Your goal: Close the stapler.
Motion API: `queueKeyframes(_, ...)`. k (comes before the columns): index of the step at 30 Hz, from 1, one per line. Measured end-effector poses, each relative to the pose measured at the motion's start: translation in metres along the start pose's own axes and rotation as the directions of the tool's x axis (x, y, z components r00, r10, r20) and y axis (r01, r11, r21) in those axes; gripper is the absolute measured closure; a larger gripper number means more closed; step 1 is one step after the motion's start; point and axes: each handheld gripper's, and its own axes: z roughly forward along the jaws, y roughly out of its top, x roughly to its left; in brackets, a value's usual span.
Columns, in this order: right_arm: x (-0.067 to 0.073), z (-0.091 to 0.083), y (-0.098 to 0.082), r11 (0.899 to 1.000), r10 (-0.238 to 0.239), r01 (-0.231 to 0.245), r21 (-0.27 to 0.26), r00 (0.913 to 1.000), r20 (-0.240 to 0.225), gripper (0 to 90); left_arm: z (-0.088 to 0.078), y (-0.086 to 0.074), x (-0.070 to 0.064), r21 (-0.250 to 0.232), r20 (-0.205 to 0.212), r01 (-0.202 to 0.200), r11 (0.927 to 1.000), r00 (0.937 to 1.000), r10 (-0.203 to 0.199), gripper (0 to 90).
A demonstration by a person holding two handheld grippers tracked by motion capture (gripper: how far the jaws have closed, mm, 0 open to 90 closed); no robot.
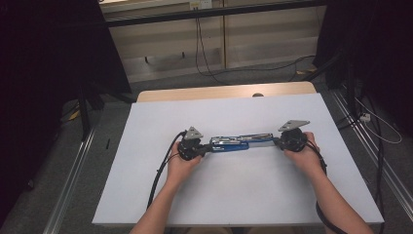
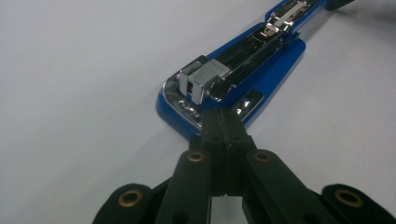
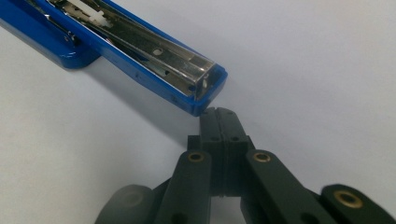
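the blue stapler (image 1: 238,143) lies swung open flat near the middle of the white table (image 1: 146,195), stretched left to right between the two hands. opening it looks done; judging by the bare magazine, loading or closing it is what remains. the left gripper (image 1: 202,146) sits at the stapler's left end and the right gripper (image 1: 278,141) at its right end, both with jaws pressed together and holding nothing.

the left gripper view shows the left gripper's tips touching the chrome-plated base end, with a metal block (image 2: 205,79) at the centre of the frame. the right gripper view shows the open channel's end (image 3: 203,86), tips just beside its corner. the high view gives the whole layout but none of that detail.
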Motion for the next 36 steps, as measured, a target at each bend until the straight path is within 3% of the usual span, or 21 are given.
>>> queueKeyframes(10,-0.001,0.001,0.001,1.000,-0.006,0.006,-0.002,0.9997,-0.026,90.0,0.000,0.002,-0.002,-0.020,0.009,0.021,0.9996,0.9998,-0.021,90.0)
queueKeyframes(12,0.000,0.001,0.002,1.000,0.001,-0.001,-0.002,0.9995,-0.033,90.0,0.001,0.001,-0.002,-0.023,0.030,0.033,0.9992,0.9990,-0.032,90.0)
queueKeyframes(18,0.002,0.003,0.004,1.000,-0.002,0.001,-0.009,0.9990,-0.046,90.0,0.000,0.001,-0.001,-0.022,0.018,0.012,0.9997,0.9998,-0.012,90.0)
queueKeyframes(22,0.003,0.002,0.006,1.000,-0.006,0.005,-0.010,0.9989,-0.046,90.0,0.000,0.002,-0.001,-0.047,0.014,0.007,0.9989,0.9999,-0.006,90.0)
queueKeyframes(26,0.003,0.001,0.007,1.000,-0.004,0.003,-0.009,0.9990,-0.046,90.0,0.002,0.001,0.000,-0.042,0.020,0.018,0.9990,0.9997,-0.017,90.0)
queueKeyframes(36,0.002,-0.002,0.013,1.000,-0.011,0.010,-0.028,0.9988,-0.048,90.0,0.003,0.002,-0.002,-0.044,0.009,0.001,0.9990,1.0000,-0.001,90.0)
